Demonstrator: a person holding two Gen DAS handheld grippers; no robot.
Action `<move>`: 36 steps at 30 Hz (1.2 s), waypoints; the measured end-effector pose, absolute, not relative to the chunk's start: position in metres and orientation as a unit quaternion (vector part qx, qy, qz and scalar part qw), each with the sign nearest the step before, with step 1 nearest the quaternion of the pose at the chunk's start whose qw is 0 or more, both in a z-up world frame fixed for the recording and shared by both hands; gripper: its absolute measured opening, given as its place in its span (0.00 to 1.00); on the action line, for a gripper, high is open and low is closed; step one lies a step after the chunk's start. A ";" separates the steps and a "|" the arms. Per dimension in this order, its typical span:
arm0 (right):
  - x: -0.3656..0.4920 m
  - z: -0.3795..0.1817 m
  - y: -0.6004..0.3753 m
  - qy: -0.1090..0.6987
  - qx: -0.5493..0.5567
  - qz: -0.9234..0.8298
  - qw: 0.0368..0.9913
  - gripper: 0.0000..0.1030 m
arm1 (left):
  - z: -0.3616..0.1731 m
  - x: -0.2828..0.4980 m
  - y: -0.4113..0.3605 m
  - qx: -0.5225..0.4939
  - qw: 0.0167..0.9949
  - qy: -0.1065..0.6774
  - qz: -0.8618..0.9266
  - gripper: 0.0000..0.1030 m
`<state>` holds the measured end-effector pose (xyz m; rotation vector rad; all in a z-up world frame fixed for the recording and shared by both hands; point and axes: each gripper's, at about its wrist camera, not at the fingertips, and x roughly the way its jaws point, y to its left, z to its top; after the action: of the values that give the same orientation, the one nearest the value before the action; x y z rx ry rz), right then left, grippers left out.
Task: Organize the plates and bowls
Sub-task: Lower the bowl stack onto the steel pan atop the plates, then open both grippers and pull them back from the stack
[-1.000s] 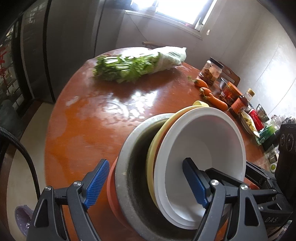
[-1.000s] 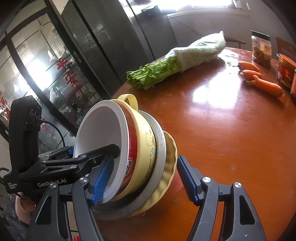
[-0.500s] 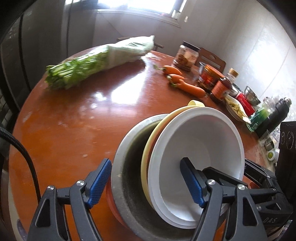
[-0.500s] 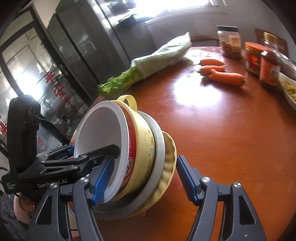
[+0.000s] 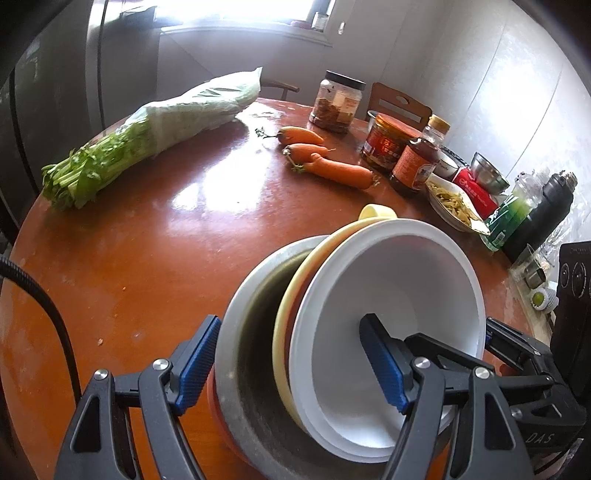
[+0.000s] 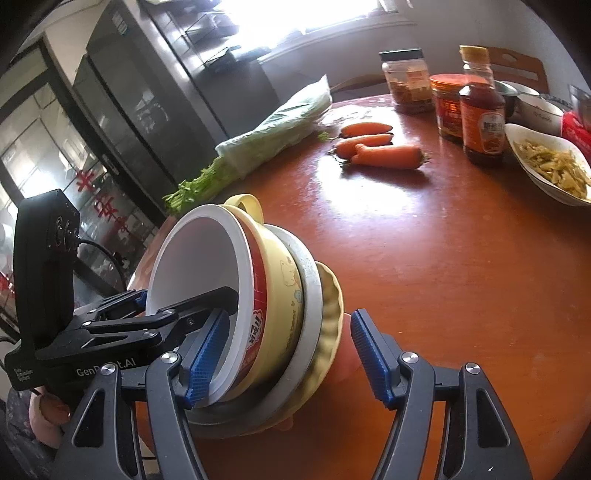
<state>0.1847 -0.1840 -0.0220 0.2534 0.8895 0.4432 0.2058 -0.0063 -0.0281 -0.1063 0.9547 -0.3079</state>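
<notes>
Crockery nests in one stack [image 5: 369, 332] tipped onto its side over the near edge of the round table [image 5: 147, 258]. A white bowl [image 5: 399, 295] sits innermost, then a yellow handled bowl [image 6: 280, 295], a grey plate [image 5: 243, 350], a fluted yellow plate [image 6: 328, 317] and something orange at the base.

The left gripper [image 5: 291, 354] clamps this stack. One blue pad is inside the white bowl and the other is against the back, and its jaws have just been closing a little. The right gripper [image 6: 288, 354] grips it from the other side in the same way — one pad in the bowl mouth, one on the orange base.

Along the far side stand a black-lidded jar [image 5: 338, 107] of brownish stuff, a red-lidded jar [image 5: 386, 144], a bottle [image 5: 415, 162] of dark sauce and a white dish [image 5: 452, 203] of pale shredded food. There is also a steel bowl [image 5: 487, 173] — its contents are hidden. Three carrots [image 5: 325, 162] and bagged greens [image 5: 147, 136] lie on the glossy wood. A bright window [image 5: 240, 11] sits behind, and dark glass doors [image 6: 122, 110] stand to one side.
</notes>
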 end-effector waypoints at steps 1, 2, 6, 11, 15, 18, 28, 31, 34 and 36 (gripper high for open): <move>0.185 -0.022 -0.186 0.425 0.121 0.211 0.872 0.69 | -0.028 0.206 -0.008 -0.050 0.876 0.457 -0.147 0.74; 0.184 -0.021 -0.187 0.424 0.122 0.210 0.872 0.69 | -0.028 0.207 -0.009 -0.051 0.876 0.457 -0.147 0.74; 0.181 -0.020 -0.190 0.423 0.122 0.208 0.873 0.69 | -0.026 0.206 -0.011 -0.045 0.879 0.453 -0.145 0.75; 0.179 -0.019 -0.188 0.422 0.119 0.206 0.875 0.69 | -0.021 0.203 -0.006 -0.038 0.888 0.441 -0.126 0.77; 0.176 -0.014 -0.187 0.417 0.113 0.194 0.881 0.69 | -0.013 0.197 0.004 -0.043 0.898 0.424 -0.112 0.78; 0.173 -0.007 -0.188 0.404 0.110 0.177 0.891 0.72 | 0.002 0.186 0.011 -0.042 0.912 0.396 -0.098 0.80; 0.135 0.030 -0.192 0.329 0.092 0.146 0.928 0.76 | 0.039 0.141 0.014 -0.025 0.939 0.333 -0.085 0.87; 0.119 0.039 -0.192 0.309 0.074 0.130 0.939 0.77 | 0.041 0.126 0.014 -0.023 0.943 0.321 -0.079 0.90; 0.102 0.040 -0.193 0.299 0.058 0.118 0.945 0.78 | 0.036 0.108 0.014 -0.023 0.946 0.316 -0.070 0.91; 0.091 0.038 -0.196 0.296 0.055 0.111 0.947 0.78 | 0.030 0.100 0.011 -0.020 0.946 0.316 -0.067 0.91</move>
<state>0.0911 -0.1955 0.0377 0.1121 0.6023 0.2250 0.1000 0.0108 0.0303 -0.0407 0.6436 -0.1368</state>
